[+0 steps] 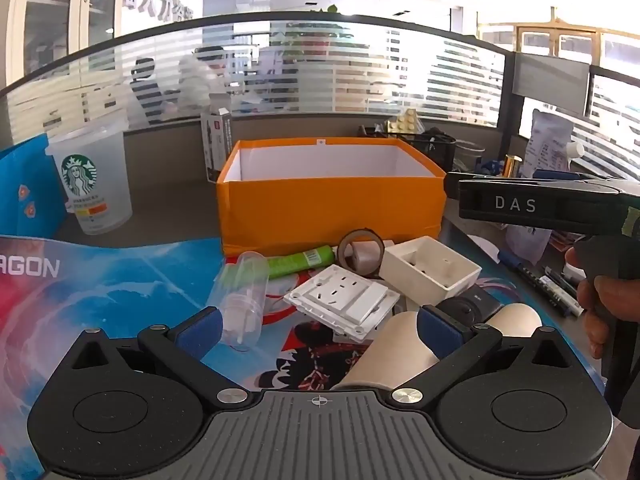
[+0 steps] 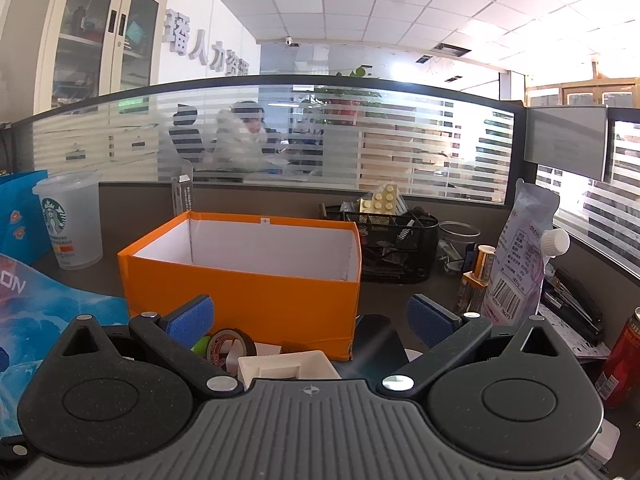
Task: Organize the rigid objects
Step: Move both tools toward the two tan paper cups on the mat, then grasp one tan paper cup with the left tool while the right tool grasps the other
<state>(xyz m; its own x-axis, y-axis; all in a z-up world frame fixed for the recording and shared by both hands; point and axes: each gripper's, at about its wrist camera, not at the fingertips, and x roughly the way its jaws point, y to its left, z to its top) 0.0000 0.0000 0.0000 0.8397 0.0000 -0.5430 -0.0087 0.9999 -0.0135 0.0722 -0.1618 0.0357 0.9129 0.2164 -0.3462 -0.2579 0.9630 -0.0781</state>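
From your left wrist view, your left gripper (image 1: pixel 318 330) is spread wide and holds nothing, above the white socket plate (image 1: pixel 344 294); the orange box (image 1: pixel 332 200) stands just beyond the clutter.

From the right wrist view, your right gripper (image 2: pixel 310 320) is likewise released; its body hides most of the tape roll (image 2: pixel 230 348) near the box's front wall.
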